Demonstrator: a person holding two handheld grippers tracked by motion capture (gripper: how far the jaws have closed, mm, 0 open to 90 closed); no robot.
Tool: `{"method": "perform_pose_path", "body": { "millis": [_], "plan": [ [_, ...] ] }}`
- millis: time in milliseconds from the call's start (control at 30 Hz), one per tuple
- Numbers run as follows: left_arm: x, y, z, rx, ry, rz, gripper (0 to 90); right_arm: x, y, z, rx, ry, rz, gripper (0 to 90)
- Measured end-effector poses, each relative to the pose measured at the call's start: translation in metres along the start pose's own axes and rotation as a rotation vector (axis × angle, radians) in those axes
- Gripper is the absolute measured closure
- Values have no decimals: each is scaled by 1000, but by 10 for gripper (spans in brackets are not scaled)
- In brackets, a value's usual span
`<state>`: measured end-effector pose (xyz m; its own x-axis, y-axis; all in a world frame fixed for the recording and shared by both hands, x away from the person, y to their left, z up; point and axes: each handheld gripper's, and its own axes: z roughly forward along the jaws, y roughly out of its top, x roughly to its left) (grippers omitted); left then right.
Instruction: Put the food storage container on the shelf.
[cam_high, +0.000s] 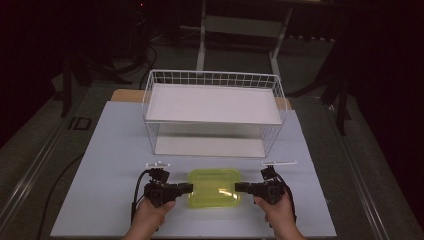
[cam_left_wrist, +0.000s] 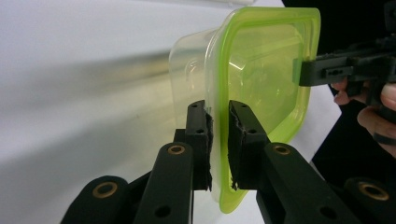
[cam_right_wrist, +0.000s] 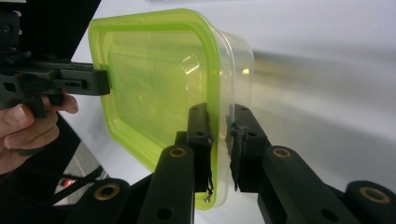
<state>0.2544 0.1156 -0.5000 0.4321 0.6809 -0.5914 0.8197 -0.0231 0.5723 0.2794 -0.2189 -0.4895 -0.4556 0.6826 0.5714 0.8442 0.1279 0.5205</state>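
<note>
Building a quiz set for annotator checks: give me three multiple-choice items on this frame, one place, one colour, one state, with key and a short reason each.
1. Where does the container sit?
A. on the top shelf of the wire rack
B. on the table in front of the wire rack
C. on the floor beside the table

2. What colour is the container's lid?
A. yellow-green
B. red
C. blue

3. What are the two grippers doing?
A. both hang open above the rack
B. one holds the container, the other lies on the table
C. each is shut on one end of the container

Key: 1 B, the high view shows it on the white table, nearer the person than the wire rack. 2 A, the lid is translucent yellow-green. 3 C, the left gripper and right gripper each clamp the rim at opposite ends.
</note>
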Motion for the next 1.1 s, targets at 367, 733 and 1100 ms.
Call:
{"method": "perform_pose_path", "body": {
  "millis": [367,733,1100],
  "plan": [
    [0,47,-15,-89,21,55,811,12,42,-2,-95,-28,-49,797],
    [20,73,8,-124,55,76,810,-3,69,16,-144,-84,-34,793],
    [39,84,37,-120,75,52,808,-26,75,34,-167,-129,13,791]
  ]
}}
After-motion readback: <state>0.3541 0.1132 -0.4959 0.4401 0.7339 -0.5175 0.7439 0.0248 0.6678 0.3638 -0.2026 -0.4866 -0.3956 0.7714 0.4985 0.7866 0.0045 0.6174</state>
